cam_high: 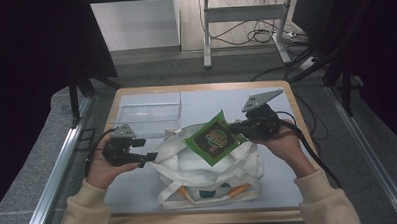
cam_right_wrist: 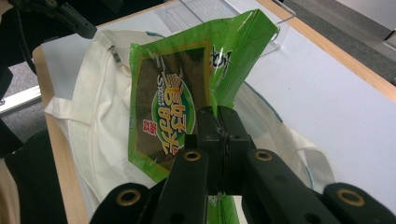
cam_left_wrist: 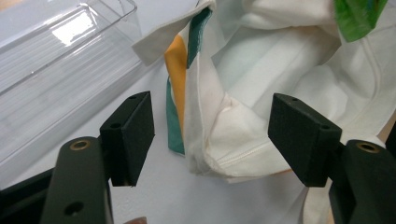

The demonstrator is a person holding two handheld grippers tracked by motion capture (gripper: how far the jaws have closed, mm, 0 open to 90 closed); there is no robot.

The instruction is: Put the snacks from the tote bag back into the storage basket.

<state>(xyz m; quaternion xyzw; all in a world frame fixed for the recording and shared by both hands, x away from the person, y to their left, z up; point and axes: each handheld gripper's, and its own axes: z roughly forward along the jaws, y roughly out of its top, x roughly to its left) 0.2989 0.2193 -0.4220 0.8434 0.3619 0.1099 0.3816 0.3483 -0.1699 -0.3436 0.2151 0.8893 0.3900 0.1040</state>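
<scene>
The right gripper (cam_right_wrist: 219, 135) pinches the green snack packet (cam_high: 215, 138) by its edge, above the white tote bag (cam_high: 208, 166). It looks light, crinkly and slippery. The left gripper (cam_left_wrist: 210, 140) gapes wide around the bag's soft rim.

Wood-edged bench (cam_high: 291, 96), pale top. Grey carpet floor (cam_high: 185, 67) beyond the tools, white metal frame legs (cam_high: 207, 36) and loose cables (cam_high: 256, 36) there. Dark curtains (cam_high: 30, 73) both sides. Aluminium rail (cam_high: 58, 167) left.
</scene>
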